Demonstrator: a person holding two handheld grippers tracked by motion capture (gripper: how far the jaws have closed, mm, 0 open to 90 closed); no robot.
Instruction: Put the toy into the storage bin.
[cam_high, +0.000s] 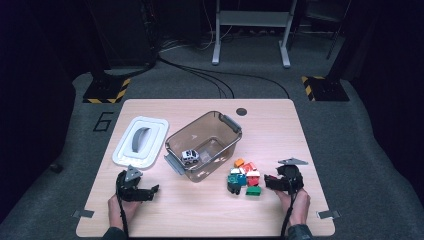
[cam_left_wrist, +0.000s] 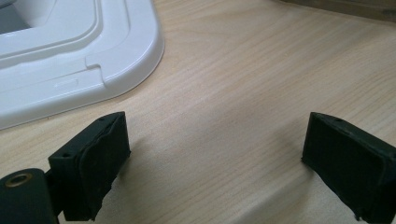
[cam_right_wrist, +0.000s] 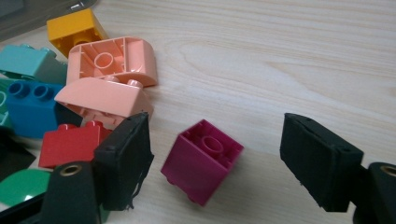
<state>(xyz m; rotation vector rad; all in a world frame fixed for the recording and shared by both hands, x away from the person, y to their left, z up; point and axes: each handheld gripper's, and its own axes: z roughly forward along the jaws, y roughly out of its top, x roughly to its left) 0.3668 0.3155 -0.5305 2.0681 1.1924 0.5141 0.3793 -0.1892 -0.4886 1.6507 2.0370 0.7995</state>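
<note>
Pale wood table (cam_right_wrist: 289, 51): your right hand-held gripper (cam_right_wrist: 215, 156) stands wide around the magenta brick (cam_right_wrist: 201, 160) (pads not touching), which lies hollow-side up, just beside the red brick (cam_right_wrist: 70, 142).

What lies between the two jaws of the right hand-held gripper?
A magenta brick lies tilted on the table between the open jaws, seen in the right gripper view.

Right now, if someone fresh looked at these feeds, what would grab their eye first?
Probably the heap of bright toy bricks on the table's right, by the right gripper, whose open jaws flank a magenta brick lying on the wood. Next, the clear plastic bin mid-table with a small white toy car inside, and its white lid lying to the bin's left.
</note>
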